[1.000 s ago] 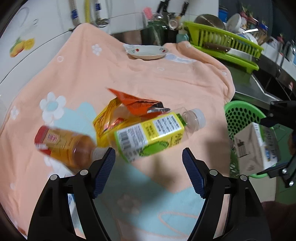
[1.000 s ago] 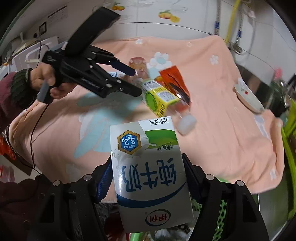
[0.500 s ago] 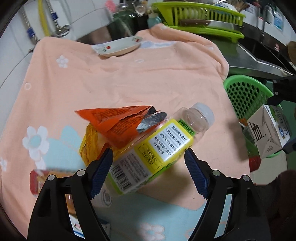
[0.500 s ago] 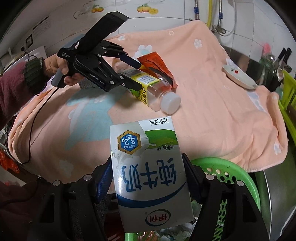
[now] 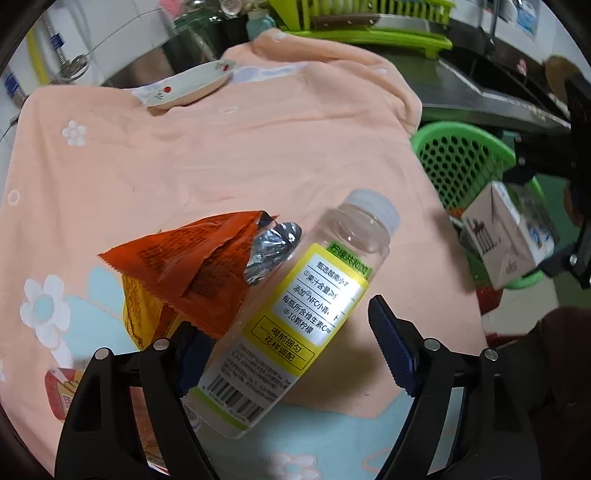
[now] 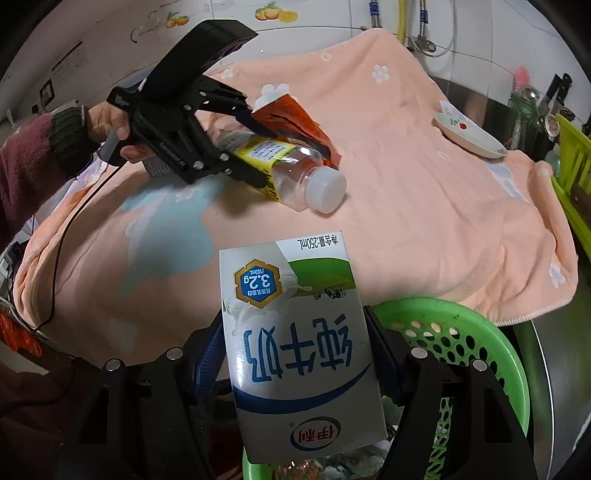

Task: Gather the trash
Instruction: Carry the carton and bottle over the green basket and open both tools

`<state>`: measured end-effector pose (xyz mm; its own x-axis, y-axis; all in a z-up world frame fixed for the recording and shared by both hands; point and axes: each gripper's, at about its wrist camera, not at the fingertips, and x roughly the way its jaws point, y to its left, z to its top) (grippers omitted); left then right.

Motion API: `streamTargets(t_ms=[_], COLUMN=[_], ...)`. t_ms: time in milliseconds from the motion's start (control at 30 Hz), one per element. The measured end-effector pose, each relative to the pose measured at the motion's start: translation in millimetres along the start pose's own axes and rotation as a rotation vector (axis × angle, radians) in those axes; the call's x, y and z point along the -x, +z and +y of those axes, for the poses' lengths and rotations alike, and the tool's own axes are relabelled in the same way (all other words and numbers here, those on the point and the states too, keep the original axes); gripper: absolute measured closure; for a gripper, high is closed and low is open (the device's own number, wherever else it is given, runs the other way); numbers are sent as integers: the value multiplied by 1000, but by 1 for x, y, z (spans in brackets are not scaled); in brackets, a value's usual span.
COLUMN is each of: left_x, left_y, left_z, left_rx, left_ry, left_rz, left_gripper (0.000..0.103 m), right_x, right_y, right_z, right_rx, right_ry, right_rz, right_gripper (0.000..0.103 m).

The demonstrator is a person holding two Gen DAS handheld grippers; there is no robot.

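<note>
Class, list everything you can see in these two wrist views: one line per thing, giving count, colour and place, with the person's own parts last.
clear plastic bottle with yellow label: 1, lying on towel, between the open left fingers
torn orange foil wrapper: 1, beside bottle
white milk carton: 1, blue-green print, gripped above basket
green plastic basket: 1, beside table edge
peach flowered towel: 1, covers table
white floral dish: 1, far towel edge
green dish rack: 1, behind
left gripper: black, open
right gripper: black, shut on carton

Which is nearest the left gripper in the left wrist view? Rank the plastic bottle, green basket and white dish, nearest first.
1. Plastic bottle: between the open fingers of the left gripper.
2. Green basket: off the cloth's right edge.
3. White dish: far end of the cloth, upper left.
</note>
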<state>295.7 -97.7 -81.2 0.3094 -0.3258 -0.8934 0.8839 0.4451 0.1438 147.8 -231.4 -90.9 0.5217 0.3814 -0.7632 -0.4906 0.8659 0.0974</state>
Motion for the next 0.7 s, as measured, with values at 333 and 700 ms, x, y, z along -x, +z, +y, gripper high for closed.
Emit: streamTargets(t_ms=[333, 700], left_x=[-16, -20], left_y=[9, 9], left_z=[-15, -26], left_rx=[-14, 71], left_ry=[-38, 1], left_rz=[63, 47], left_gripper=[35, 52], right_x=[3, 20], right_y=[-13, -36], right_z=[-11, -21], right_rx=[-60, -144], right_ry=[-12, -61], right_rz=[-5, -27], right_gripper=[37, 37])
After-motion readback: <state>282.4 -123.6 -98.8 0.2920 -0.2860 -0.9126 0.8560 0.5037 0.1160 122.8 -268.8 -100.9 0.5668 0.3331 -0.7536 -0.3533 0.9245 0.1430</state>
